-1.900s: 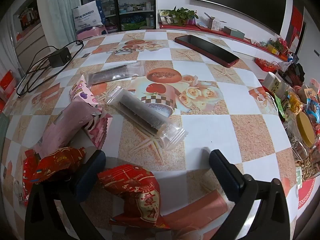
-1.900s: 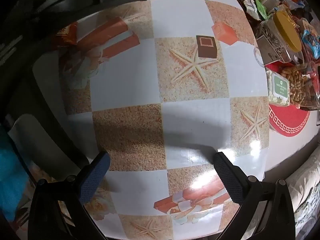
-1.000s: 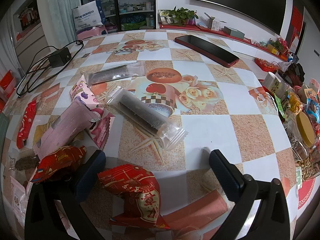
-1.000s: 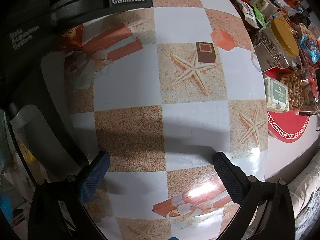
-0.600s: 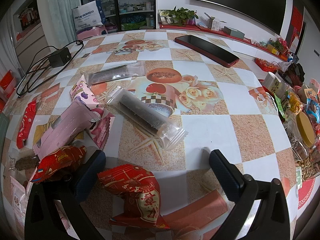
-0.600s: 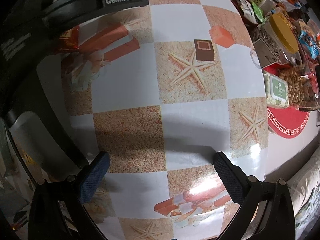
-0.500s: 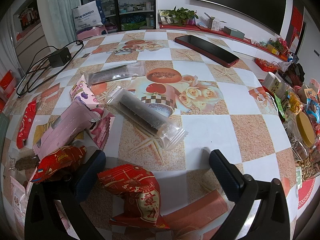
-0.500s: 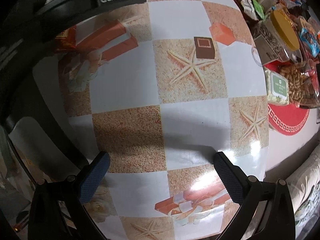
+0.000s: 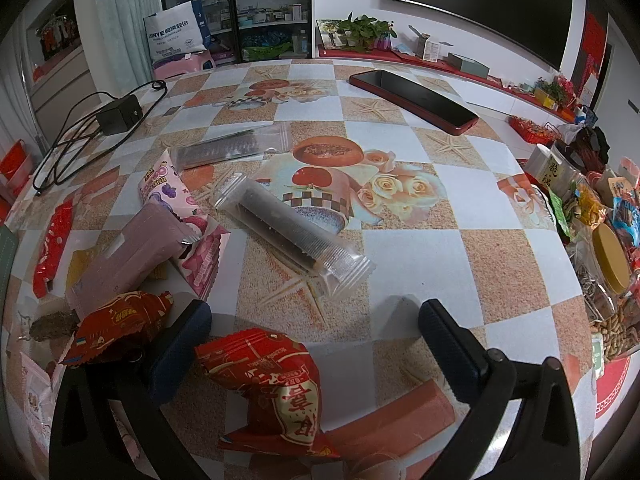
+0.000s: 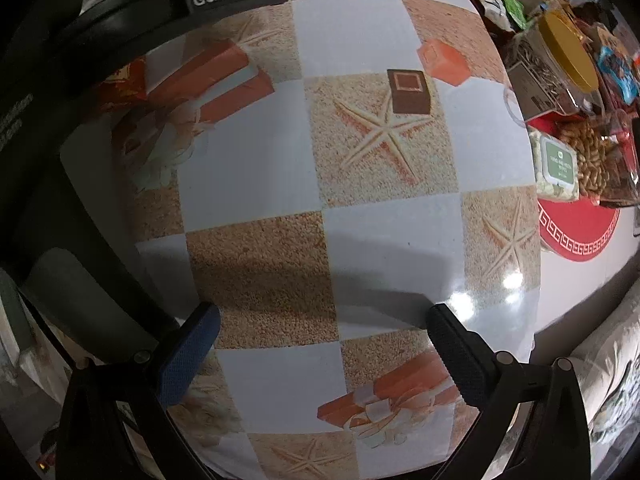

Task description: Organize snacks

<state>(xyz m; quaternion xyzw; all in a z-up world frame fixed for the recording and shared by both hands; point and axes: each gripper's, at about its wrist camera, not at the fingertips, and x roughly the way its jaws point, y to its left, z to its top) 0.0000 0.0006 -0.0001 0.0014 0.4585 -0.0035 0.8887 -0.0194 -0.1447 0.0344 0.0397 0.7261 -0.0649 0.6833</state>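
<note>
My left gripper (image 9: 314, 312) is open and empty, low over the table. A red snack packet (image 9: 276, 384) lies between its fingers, close to the left one. A second red packet (image 9: 116, 328) lies to its left. A clear-wrapped dark biscuit roll (image 9: 288, 236) lies just ahead, another clear pack (image 9: 228, 148) farther back. Pink packets (image 9: 132, 256) lie at left. My right gripper (image 10: 322, 320) is open and empty above bare checkered tablecloth (image 10: 256, 172). The left gripper's body (image 10: 168, 4) crosses the top left of the right wrist view.
A pile of snacks and a yellow-lidded jar (image 9: 608, 256) sits at the table's right edge; it also shows in the right wrist view (image 10: 568, 48). A red phone (image 9: 412, 96) and a charger with cable (image 9: 116, 116) lie at the back. The table edge (image 10: 560, 300) is close on the right.
A long red packet and a dark one at the far left have come into sight in the left view. The right gripper's view has wobbled slightly. Both grippers stay open.
</note>
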